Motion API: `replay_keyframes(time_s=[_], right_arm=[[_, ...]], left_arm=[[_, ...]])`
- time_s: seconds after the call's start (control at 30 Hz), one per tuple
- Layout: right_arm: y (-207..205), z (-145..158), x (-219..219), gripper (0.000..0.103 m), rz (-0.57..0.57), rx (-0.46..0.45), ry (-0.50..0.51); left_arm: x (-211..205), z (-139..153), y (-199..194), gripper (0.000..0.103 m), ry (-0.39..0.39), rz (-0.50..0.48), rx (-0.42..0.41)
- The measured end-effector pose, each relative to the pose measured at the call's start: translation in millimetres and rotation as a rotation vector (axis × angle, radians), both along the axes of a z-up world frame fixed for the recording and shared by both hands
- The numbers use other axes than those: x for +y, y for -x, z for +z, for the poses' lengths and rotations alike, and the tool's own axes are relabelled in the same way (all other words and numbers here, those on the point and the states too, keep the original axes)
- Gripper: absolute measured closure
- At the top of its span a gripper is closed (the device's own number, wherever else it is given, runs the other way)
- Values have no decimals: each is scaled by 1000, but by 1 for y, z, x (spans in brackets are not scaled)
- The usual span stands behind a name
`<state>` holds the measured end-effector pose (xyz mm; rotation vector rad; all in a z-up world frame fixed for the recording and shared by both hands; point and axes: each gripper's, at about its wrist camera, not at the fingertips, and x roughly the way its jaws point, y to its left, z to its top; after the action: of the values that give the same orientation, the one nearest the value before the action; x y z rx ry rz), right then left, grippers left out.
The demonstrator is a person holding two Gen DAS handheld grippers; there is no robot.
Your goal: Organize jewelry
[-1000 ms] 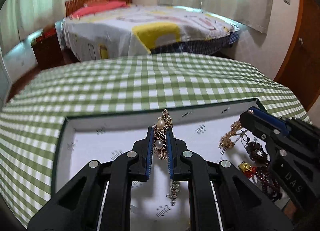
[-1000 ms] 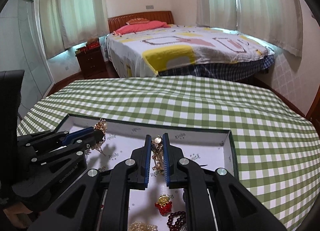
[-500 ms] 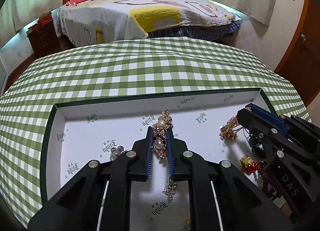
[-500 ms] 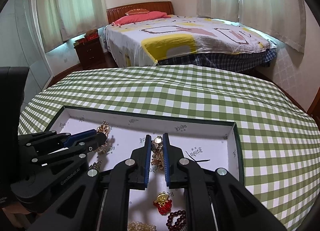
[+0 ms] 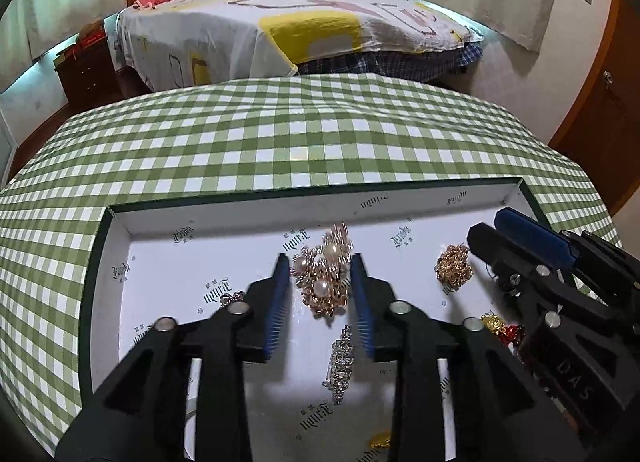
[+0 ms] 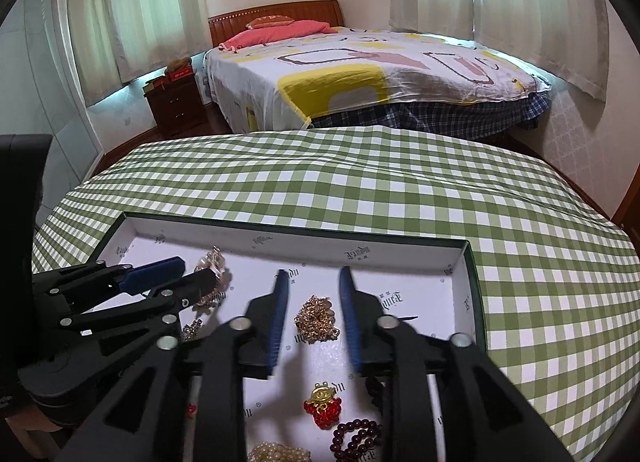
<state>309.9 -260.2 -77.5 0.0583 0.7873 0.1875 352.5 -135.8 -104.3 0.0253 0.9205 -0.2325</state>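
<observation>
Between your left gripper's [image 5: 320, 294] just-opened jaws, the pearl-and-gold piece [image 5: 325, 280] sits in the white tray [image 5: 240, 214], free of both blue pads. Your right gripper [image 6: 314, 310] has likewise just spread its jaws, with the gold chain cluster [image 6: 317, 318] lying loose between them. Beyond the tray stretches the green checked tablecloth [image 6: 360, 190], then the bed [image 6: 360, 74].
</observation>
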Motion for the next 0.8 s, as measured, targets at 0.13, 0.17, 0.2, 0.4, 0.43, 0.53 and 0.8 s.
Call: replay_keyframes(time_s=[0.13,0.17,0.2,0.4,0.43,0.53,0.8], right_arm=[[1,1,-1,60,-9,-6,1],[2,1,-2,56,-13,-7,0],[2,1,-3,54,-16,-8,-3],[6,5,-4,39,-24,-32,2],[6,6,-4,37,-26,-34,3],[8,10,-6,31,-38,-47,0],[21,19,-12,21,-73,-63,-3]], left_arm=[[2,4,3,56,-8,12,-21],[4,5,4,54,-5,16,-23],[6,5,4,51,-1,24,-24],[17,12,6,41,4,60,-47],[19,14,7,40,1,64,-52],[24,19,11,30,-10,83,-77],[32,32,39,13,-62,94,-155]])
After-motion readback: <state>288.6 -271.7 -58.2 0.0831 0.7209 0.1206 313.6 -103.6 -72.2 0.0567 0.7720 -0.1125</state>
